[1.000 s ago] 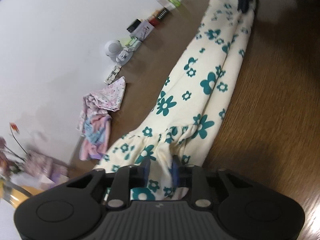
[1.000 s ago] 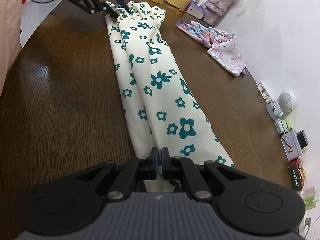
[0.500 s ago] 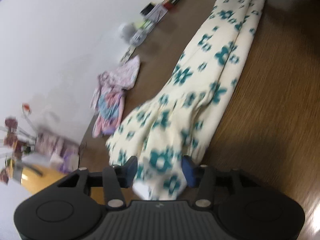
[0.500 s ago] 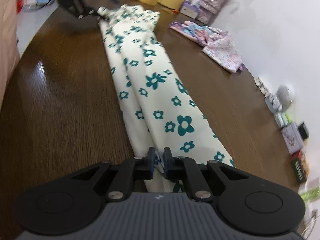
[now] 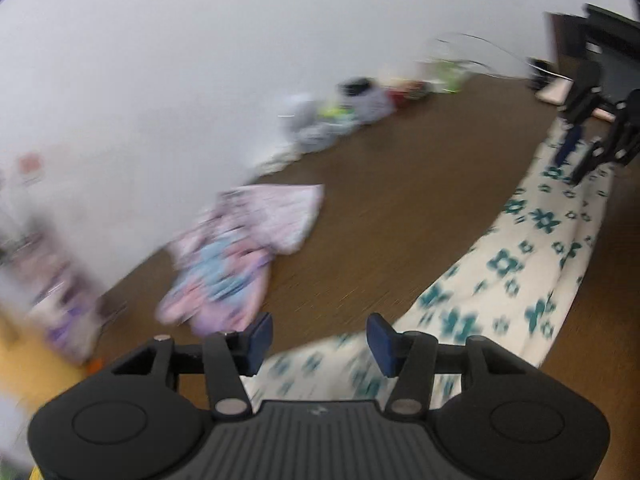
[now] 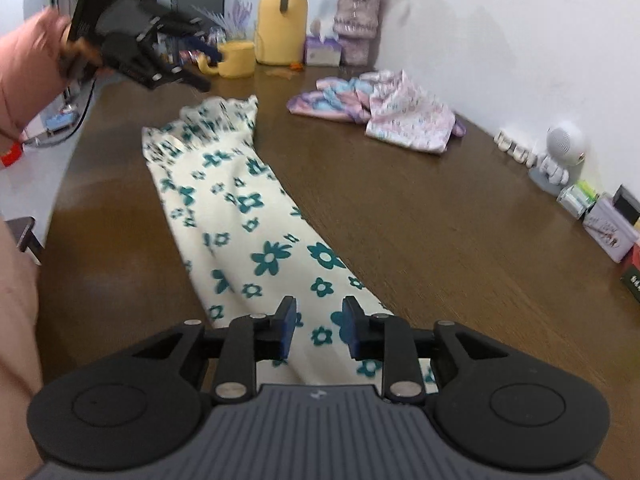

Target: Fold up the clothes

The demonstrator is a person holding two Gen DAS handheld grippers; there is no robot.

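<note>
Wooden table (image 6: 440, 216) bears one floral garment (image 6: 248, 220); both hand-held grippers, left (image 5: 319, 338) parted, right (image 6: 319, 326) opening, grip nothing

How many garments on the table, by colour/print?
Cream garment with teal flowers: 1
Pink, blue and purple pastel garments: 1 heap; how many pieces it holds cannot be told
Total: 2 separate lots of clothing

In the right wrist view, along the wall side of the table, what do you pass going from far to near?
Yellow jug → purple flower vase → crumpled pink and blue garment → white astronaut figure → small printed boxes.
</note>
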